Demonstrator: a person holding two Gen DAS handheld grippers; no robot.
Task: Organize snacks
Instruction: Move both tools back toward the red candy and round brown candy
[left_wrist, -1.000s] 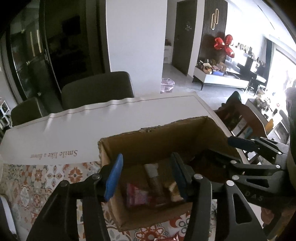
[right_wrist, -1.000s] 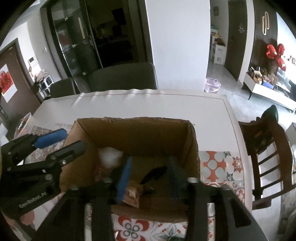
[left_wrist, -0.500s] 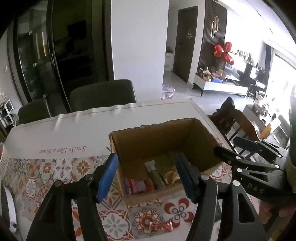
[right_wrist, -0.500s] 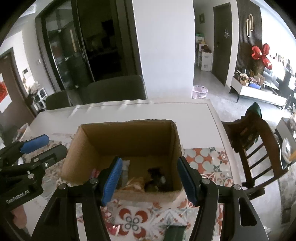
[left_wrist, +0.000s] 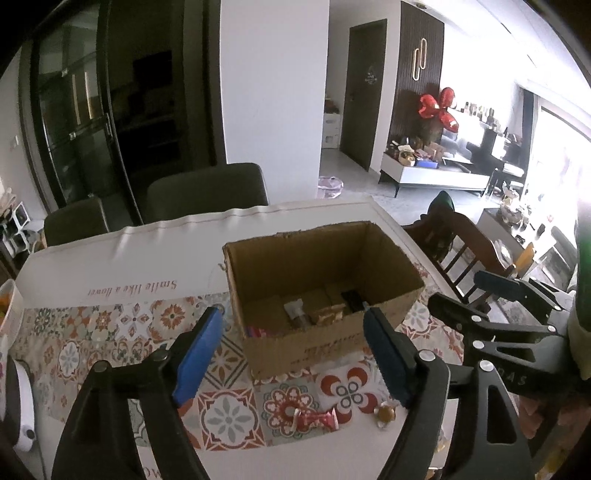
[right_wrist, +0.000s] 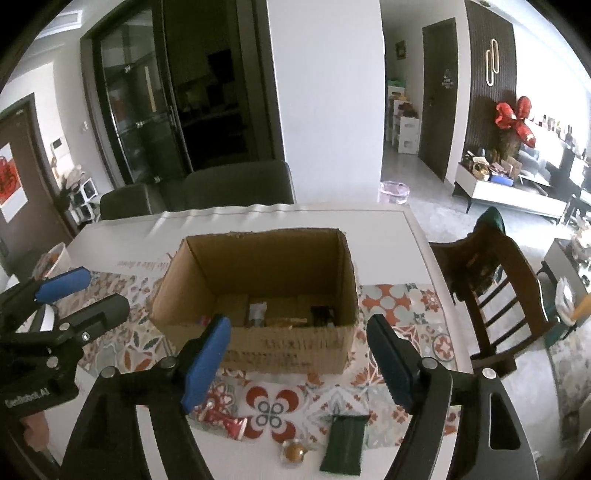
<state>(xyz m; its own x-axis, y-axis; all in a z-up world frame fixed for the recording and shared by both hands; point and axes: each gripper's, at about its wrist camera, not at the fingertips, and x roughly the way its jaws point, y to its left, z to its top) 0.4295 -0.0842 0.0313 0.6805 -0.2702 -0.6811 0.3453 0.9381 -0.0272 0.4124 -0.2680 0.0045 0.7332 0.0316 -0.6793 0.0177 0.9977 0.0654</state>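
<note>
Hovering grippers: left gripper (left_wrist: 293, 354) and right gripper (right_wrist: 301, 362) both spread with nothing between the blue pads; jaws have just been opening.
Loose snacks nearest: red foil-wrapped candy (right_wrist: 225, 421), round gold-wrapped sweet (right_wrist: 293, 451) and dark green flat packet (right_wrist: 343, 443) lie on the patterned floral tablecloth (right_wrist: 402, 306), in front of the box.
Box: open brown cardboard box (right_wrist: 295, 343) stands upright on the cloth, beyond the loose snacks.
Box contents: several wrapped snacks (left_wrist: 314, 314) on its floor; kinds hard to tell.
Beyond: white table surface (left_wrist: 110, 258), then dark upholstered chairs (left_wrist: 207, 192).
Right side: brown wooden slatted chair (right_wrist: 495, 288) beside the table.
</note>
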